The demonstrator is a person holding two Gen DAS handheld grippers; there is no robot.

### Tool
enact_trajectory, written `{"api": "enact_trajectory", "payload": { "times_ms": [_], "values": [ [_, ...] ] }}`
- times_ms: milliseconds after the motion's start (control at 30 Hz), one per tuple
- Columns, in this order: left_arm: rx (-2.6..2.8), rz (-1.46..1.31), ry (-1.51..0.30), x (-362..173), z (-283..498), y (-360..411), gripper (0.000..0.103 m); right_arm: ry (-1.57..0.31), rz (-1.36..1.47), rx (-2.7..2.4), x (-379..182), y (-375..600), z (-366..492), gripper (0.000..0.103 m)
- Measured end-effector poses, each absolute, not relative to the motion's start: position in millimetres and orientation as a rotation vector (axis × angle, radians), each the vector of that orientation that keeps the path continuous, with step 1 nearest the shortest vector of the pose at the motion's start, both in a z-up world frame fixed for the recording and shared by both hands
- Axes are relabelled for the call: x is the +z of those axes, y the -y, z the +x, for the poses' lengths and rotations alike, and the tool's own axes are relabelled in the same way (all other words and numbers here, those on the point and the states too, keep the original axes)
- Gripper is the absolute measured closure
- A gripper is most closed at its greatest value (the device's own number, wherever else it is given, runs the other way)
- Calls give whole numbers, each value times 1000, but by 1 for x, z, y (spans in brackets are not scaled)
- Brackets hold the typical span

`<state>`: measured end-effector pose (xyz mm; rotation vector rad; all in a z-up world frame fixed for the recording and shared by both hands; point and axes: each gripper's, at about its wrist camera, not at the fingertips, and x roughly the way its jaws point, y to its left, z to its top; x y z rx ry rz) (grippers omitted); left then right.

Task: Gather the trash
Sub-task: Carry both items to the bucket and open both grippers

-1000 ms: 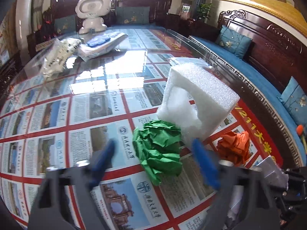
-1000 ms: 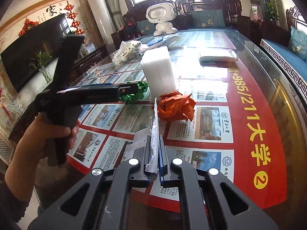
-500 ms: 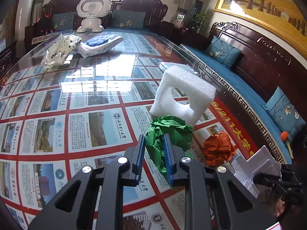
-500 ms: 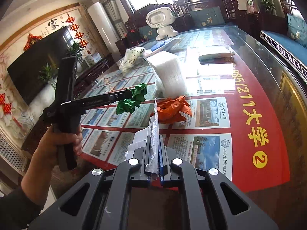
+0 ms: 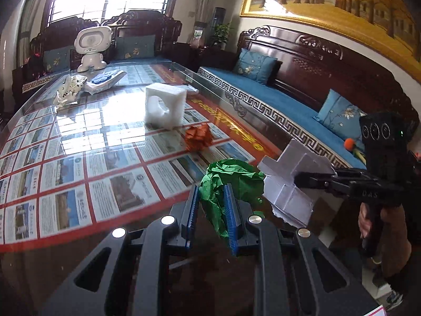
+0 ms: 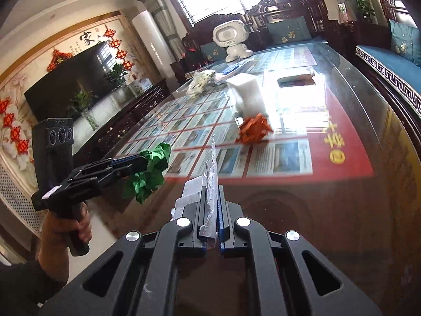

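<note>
Above the near edge of the glass-topped table point(image 5: 110, 158), two grippers are held side by side, each closed on one piece of trash. One crumpled green paper wad point(image 5: 231, 184) is pinched between the blue pads of the left gripper point(image 5: 210, 210), its jaws narrowed to the width of the wad, which is lifted clear of the glass; from the right wrist view the same wad point(image 6: 150, 168) is seen hanging from the fingertips. One flat piece of white cardboard point(image 6: 211, 181) is clamped edge-on in the right gripper point(image 6: 210, 210), jaws almost fully together; in the left view the cardboard point(image 5: 289, 181) is seen beside the green wad, nearly touching it. Three loose items are counted lying further along the table: one crumpled orange paper wad point(image 5: 198, 137), one white foam block point(image 5: 164, 108) with a hole cut through it just behind the orange wad, and one crumpled patterned white bag point(image 5: 69, 89) well beyond. One blue-and-white packet point(image 5: 105, 79) is noted next to the bag, and one white toy robot point(image 5: 90, 47) is standing at the far end. One flat wrapped pack point(image 6: 296, 79) is recorded near the far right edge. Two blue cushions point(image 5: 254, 65) are counted on the bench alongside the table.
</note>
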<state>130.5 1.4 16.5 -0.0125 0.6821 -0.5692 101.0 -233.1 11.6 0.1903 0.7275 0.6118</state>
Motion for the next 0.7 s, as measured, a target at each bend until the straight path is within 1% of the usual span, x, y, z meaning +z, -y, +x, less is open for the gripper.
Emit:
{"api": "enact_trajectory", "payload": {
  "times_ms": [167, 267, 333, 467, 633, 667, 700],
  "values": [
    [-622, 69, -721, 2, 49, 5, 82, -779, 144, 670, -4, 226, 21, 97],
    [-642, 79, -770, -14, 10, 5, 82, -843, 139, 712, -23, 220, -21, 97],
    [-652, 86, -799, -27, -9, 7, 82, -884, 80, 697, -39, 214, -48, 96],
    [-683, 54, -888, -63, -39, 10, 82, -969, 63, 687, -69, 210, -77, 96],
    [-687, 30, -973, -100, -55, 15, 82, -1012, 27, 653, -94, 202, -85, 96],
    [-685, 26, -981, -104, -59, 16, 82, -1026, 22, 649, -100, 200, -85, 96],
    [-680, 21, -991, -109, -61, 16, 82, -1040, 20, 646, -107, 200, -85, 93]
  ]
}}
